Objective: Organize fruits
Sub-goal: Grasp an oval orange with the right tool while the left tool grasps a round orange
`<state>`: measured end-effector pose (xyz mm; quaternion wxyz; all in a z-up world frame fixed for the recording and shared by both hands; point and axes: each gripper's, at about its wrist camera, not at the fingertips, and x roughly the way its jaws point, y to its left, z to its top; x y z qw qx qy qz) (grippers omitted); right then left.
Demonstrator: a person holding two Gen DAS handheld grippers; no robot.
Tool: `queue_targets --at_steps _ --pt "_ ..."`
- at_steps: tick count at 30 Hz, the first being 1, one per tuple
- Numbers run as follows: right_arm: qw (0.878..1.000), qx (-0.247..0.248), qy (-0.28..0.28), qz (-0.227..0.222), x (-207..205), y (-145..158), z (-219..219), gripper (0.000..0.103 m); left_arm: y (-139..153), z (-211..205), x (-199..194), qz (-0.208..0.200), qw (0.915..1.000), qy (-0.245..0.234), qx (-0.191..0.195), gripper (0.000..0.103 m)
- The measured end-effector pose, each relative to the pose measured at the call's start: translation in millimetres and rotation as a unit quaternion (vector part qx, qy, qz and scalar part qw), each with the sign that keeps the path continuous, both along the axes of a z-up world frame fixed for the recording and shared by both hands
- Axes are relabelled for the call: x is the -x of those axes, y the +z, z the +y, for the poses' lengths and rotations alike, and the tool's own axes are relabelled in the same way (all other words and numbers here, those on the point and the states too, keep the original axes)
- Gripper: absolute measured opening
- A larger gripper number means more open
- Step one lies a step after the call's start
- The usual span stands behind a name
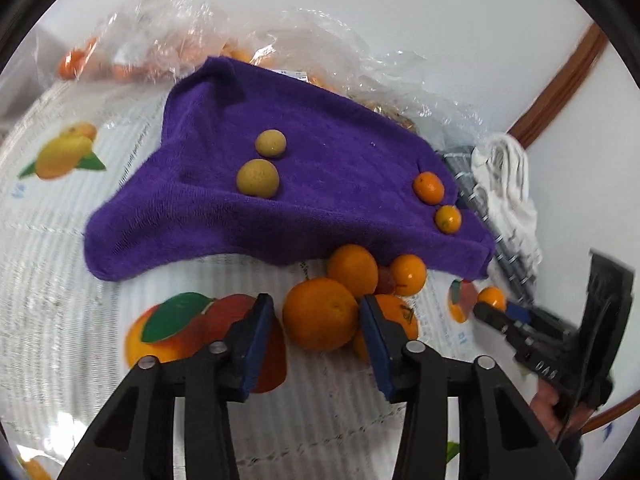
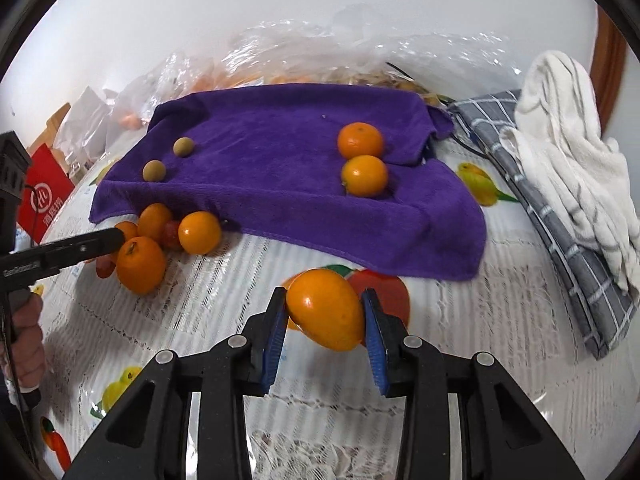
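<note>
Right hand-held gripper [image 2: 325,312] clamps an orange [image 2: 326,309]; left hand-held gripper [image 1: 317,316], part-open, straddles another orange [image 1: 320,314]; next, carry to towel [image 2: 280,160].

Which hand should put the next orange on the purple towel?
Probably the right: its gripper already clamps an orange near the purple towel. The left gripper only straddles one.

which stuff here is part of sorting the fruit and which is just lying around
Part of the job:
- purple towel with two oranges and two small brown fruits
- orange pile by its edge
- orange in the right gripper
- left gripper

Lying about:
- white towel
- grey checked cloth
- plastic bags
- red box
</note>
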<state>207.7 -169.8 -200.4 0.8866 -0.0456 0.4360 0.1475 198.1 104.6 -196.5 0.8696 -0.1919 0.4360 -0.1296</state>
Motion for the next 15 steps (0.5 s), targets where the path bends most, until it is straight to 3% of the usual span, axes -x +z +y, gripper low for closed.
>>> queue_targets --at_steps 4,11,15 --pt "1.0 0.004 -0.003 0.003 3 -2 -2 0.037 1 2 1 0.001 1.0 0.002 0.008 0.037" --pt "1.0 0.0 -0.005 0.004 6 -3 -1 0.037 14 13 18 0.001 0.9971 0.021 -0.073 0.037" --pt "1.0 -0.004 -0.007 0.01 7 -5 -1 0.037 12 14 22 0.003 0.9963 0.02 -0.084 0.037"
